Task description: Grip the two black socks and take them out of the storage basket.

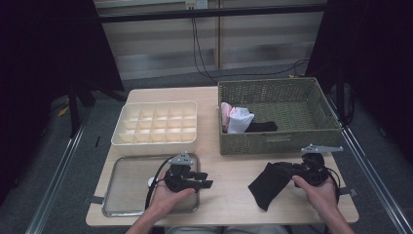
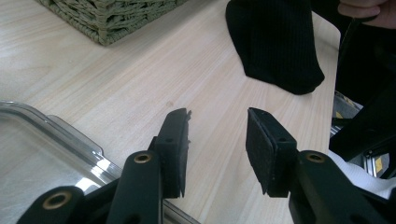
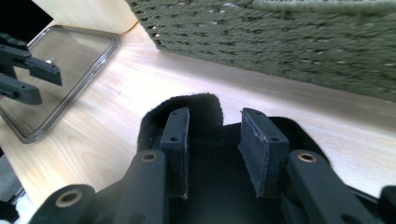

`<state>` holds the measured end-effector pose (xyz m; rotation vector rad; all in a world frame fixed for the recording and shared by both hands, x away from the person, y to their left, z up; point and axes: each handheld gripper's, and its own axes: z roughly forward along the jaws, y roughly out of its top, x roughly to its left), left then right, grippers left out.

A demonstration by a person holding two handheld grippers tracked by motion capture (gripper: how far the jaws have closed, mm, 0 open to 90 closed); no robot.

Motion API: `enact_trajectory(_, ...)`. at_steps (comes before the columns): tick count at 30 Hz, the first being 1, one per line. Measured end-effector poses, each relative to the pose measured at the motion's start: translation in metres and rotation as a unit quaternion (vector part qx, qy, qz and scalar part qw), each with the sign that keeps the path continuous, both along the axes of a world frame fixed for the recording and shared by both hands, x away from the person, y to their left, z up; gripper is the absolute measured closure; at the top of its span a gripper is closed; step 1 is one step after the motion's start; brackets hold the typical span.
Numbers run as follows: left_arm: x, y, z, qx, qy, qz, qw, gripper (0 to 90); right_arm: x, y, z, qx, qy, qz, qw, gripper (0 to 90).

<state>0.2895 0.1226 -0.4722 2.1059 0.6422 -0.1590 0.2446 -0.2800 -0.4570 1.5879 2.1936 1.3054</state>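
Observation:
A black sock (image 1: 267, 186) lies flat on the wooden table, in front of the woven basket (image 1: 272, 142). My right gripper (image 1: 284, 170) rests at the sock's right end. In the right gripper view the right gripper (image 3: 215, 114) stands open, with the sock (image 3: 196, 103) under and ahead of its jaws and no pad pressing on it. My left gripper (image 1: 206, 180) hovers over the right edge of the clear tray (image 1: 126, 183), open and with nothing in it. In the left gripper view the left gripper (image 2: 217, 117) points across bare table towards the sock (image 2: 275, 42).
A cream divided organiser (image 1: 119, 137) sits behind the clear tray. The green basket holds a pink and white bundle (image 1: 236, 119) and a dark sock (image 1: 264, 126). Bare table lies between the two grippers. The table's front edge is close to both hands.

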Motion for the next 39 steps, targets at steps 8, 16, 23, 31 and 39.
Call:
enact_trajectory(8,0.0,-0.001,-0.002,0.002,0.004,0.002,1.0,58.9,-0.001,-0.009,0.008,0.015,-0.008,-0.008,0.9998,58.1)
enact_trajectory(16,-0.002,-0.004,-0.002,0.001,0.003,-0.002,1.0,58.9,0.003,0.014,-0.014,-0.023,0.032,0.029,0.9988,54.6)
enact_trajectory(23,-0.005,-0.006,-0.006,0.005,0.007,-0.009,0.9999,59.0,0.005,0.027,-0.032,-0.077,0.06,0.045,0.9942,59.4)
enact_trajectory(31,-0.009,-0.018,-0.011,0.019,0.01,-0.029,0.9994,59.0,0.004,0.041,-0.036,-0.069,0.067,0.048,0.9942,86.2)
enact_trajectory(39,-0.012,-0.025,-0.015,0.015,0.016,-0.039,0.999,62.9,0.015,0.078,-0.04,-0.046,0.065,0.054,0.9954,87.9)
